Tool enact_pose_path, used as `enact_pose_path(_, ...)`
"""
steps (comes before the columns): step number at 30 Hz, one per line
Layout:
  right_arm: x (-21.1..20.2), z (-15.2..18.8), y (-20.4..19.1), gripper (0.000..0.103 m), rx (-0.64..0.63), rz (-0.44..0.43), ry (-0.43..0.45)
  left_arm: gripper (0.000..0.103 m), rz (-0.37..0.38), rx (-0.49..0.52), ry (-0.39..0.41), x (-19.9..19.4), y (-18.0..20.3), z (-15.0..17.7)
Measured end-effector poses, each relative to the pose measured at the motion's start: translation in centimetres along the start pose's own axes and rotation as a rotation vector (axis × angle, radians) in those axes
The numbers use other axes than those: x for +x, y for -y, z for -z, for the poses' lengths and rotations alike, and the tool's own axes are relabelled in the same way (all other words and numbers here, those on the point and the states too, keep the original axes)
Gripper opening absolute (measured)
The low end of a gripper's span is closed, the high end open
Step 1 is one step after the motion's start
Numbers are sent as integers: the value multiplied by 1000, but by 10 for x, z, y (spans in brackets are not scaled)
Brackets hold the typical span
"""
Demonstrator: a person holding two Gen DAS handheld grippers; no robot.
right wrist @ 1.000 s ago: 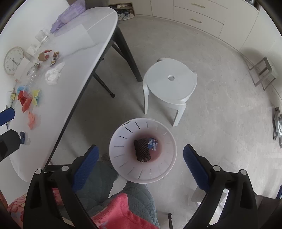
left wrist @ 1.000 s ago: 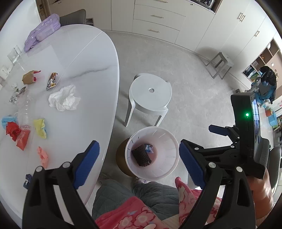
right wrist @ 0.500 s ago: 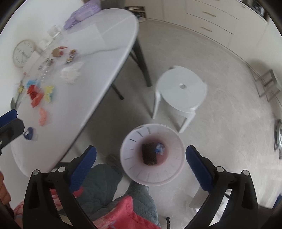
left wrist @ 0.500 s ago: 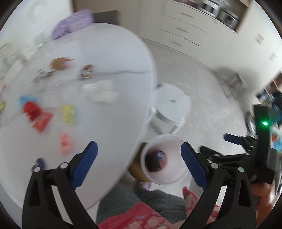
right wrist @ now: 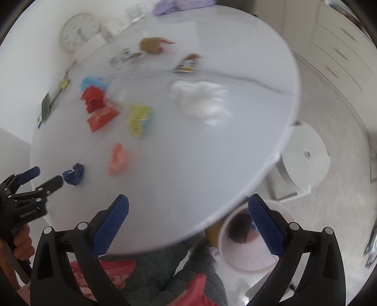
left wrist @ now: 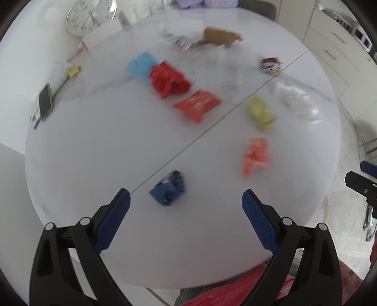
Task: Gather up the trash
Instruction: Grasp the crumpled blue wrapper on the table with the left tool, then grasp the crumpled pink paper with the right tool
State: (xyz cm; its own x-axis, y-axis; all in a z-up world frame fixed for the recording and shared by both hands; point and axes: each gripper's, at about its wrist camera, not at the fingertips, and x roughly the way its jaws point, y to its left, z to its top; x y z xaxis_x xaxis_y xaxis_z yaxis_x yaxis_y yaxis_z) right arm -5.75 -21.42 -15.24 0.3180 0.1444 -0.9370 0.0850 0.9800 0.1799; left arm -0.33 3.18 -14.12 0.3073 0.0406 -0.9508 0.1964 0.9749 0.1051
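Several bits of trash lie on the white table [left wrist: 117,146]. A crumpled dark blue wrapper [left wrist: 168,188] lies just ahead of my open, empty left gripper [left wrist: 186,211]; it also shows in the right wrist view [right wrist: 75,174]. A pink scrap [left wrist: 255,155], a yellow wrapper [left wrist: 260,111], a red packet [left wrist: 196,106] and a white tissue [right wrist: 200,98] lie farther on. My right gripper [right wrist: 188,217] is open and empty over the table's near edge. The white bin [right wrist: 247,256], holding a dark net, stands on the floor below it.
A phone [left wrist: 45,102] and a clock [left wrist: 90,14] are at the table's far left. A white stool [right wrist: 305,156] stands on the floor right of the table. My legs are under the near edge.
Both grippers have swung left from the bin toward the table. The left one now faces the dark blue wrapper. Both stay open.
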Motion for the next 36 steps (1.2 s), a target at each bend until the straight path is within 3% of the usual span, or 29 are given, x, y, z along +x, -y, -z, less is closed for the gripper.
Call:
enact_pose_path(8,51,-21,-75,101,-116,26,-51,91,84,11,-103,47,-29,10)
enact_pose_path(15,72,-28,-95,101,-115,30,-79,65,161,14,-151,76,-40,7)
enact_pose_path(18,76,-29,-97,101,-107,23,-93,47,173,17,-169,86,-44,3)
enact_pose_path(24,84,-31,-105,93,-115,23,-104,40,186,22,-138,87,-49,7)
enact_pose_path(28,91,-34,-111,85,-110,40,-102,40,155,23,-79,75,-55,3)
enact_pose_path(31,103,-39,-116,70,-111,56,-113,40,153,23,-56,67,-59,1)
enact_pose_path(34,112,-42,-119,49,-112,69,-116,40,145,30,-28,60,-61,0)
enact_pose_path(35,112,-42,-121,31,-127,73,-110,40,144,32,-24,58,-60,0)
enact_pose_path(36,112,-43,-123,26,-140,76,-109,40,140,34,-17,54,-59,-1)
